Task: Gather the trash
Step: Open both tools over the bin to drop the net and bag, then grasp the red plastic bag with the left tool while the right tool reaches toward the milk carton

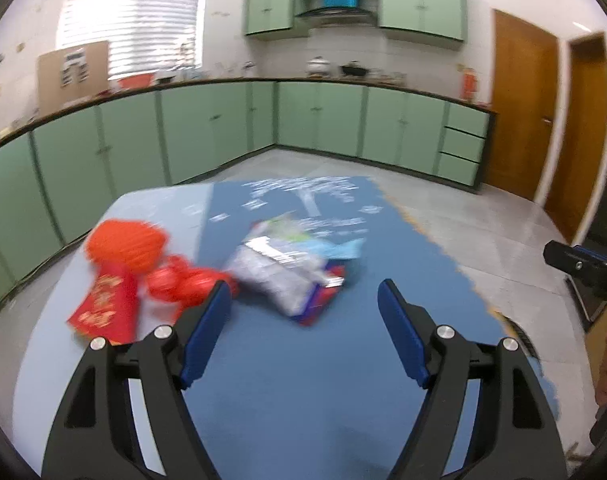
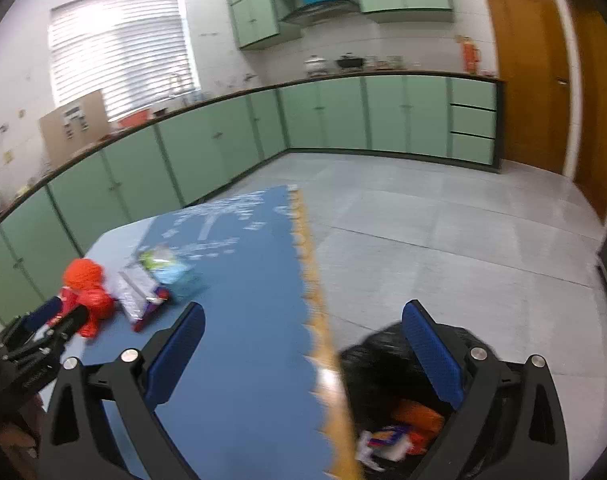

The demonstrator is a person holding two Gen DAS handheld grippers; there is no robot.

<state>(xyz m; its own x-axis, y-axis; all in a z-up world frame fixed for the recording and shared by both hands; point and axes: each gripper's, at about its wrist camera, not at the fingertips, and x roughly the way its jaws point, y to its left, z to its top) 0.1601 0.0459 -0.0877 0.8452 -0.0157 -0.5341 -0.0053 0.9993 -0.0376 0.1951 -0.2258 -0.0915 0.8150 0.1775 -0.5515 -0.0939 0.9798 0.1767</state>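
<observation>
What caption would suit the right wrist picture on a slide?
Open right tool hovering over the blue table's edge, above a black trash bag already holding wrappers.

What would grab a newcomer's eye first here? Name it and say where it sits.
The bright orange-red paper lantern stands out on the table's left side, with crinkled red wrappers and a red envelope by it. Right of them on the blue tablecloth lies a crumpled silver and white snack bag. Off the table's right edge, a black trash bag on the floor already holds colourful rubbish, below the open right gripper.
</observation>
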